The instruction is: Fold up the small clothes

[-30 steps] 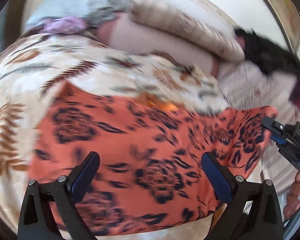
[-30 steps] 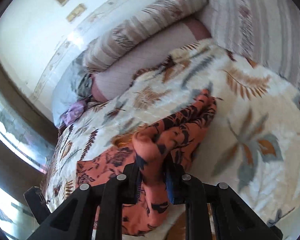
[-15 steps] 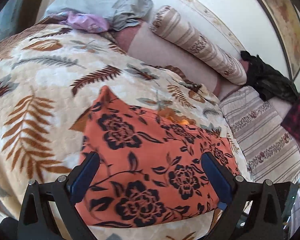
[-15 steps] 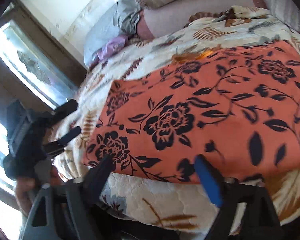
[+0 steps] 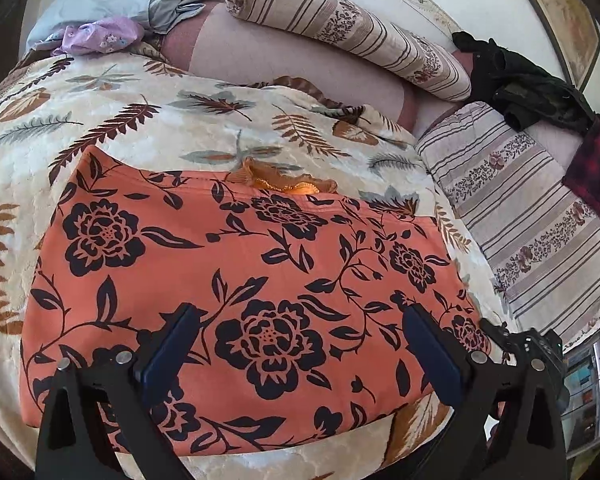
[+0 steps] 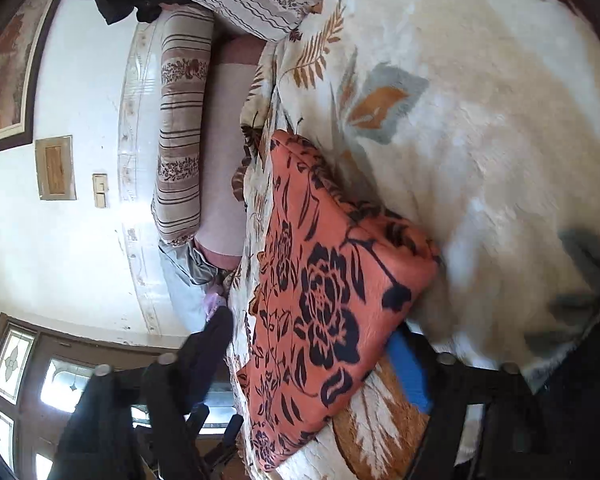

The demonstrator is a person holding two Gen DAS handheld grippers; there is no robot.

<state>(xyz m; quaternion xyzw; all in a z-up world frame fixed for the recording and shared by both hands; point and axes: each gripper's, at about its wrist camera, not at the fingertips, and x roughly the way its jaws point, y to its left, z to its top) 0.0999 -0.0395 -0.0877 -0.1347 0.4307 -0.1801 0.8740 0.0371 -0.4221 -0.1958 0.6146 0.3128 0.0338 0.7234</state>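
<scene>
Left tool [image 5: 296, 344] wide open, hovering above orange floral garment [image 5: 240, 280], lower centre. Right tool [image 6: 312, 360] closing, garment edge between fingers, pads apart.

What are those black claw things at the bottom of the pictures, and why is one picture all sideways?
They are two grabbers, each held in a person's hand like big tongs. Each has a small camera looking out along its two fingers, so you see the fingers at the bottom.

One picture is from the left gripper. It hangs wide open over an orange cloth with black flowers, lying flat on a leafy blanket on a bed. It holds nothing.

The other picture is from the right gripper. That hand is rolled over, so the room looks sideways. A corner of the cloth sits between its fingers, which are closing. I can't tell if they pinch it yet.
</scene>
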